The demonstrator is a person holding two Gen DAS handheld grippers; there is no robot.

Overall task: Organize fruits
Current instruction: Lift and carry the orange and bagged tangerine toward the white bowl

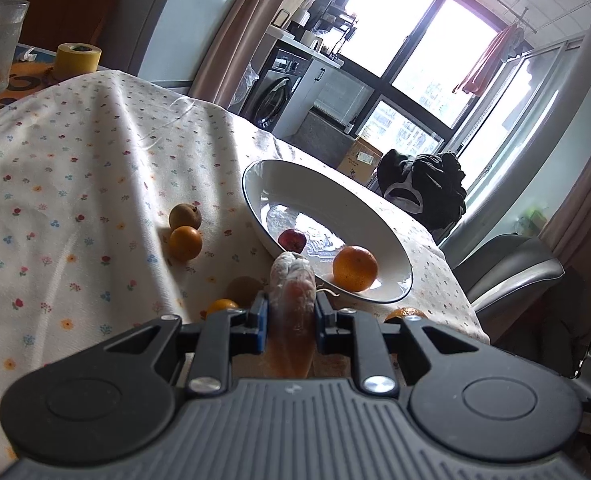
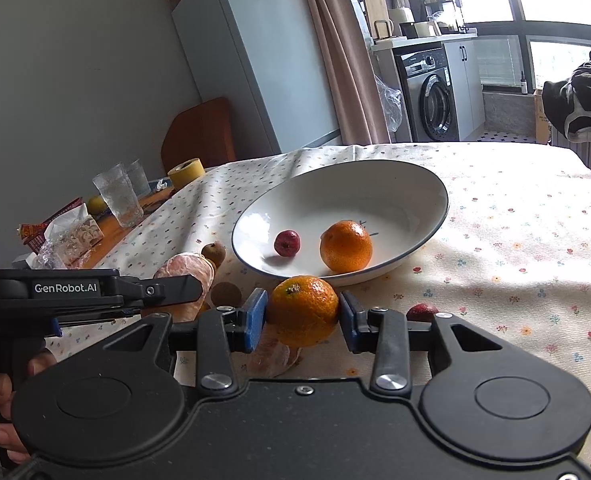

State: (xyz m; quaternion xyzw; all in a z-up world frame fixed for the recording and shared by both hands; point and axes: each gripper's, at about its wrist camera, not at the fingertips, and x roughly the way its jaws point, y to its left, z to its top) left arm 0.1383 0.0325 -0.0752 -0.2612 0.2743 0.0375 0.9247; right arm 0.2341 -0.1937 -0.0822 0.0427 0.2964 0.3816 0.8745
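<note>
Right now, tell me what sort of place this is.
Most likely a home dining area beside a laundry balcony: a floral tablecloth, a washing machine under a counter, and a fridge.

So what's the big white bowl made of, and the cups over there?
The bowl looks like glazed ceramic: glossy white, mirroring the window light, with a thin dark rim. The cups look like clear textured glass, see-through with a bumpy, frosty surface; clear plastic is possible.

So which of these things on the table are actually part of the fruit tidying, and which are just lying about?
Part of the job:
- white bowl, holding an orange and a small red fruit
- peeled citrus in the left gripper
- orange in the right gripper
- brown fruits

Lying about:
- glasses
- yellow tape
- snack wrappers
</note>
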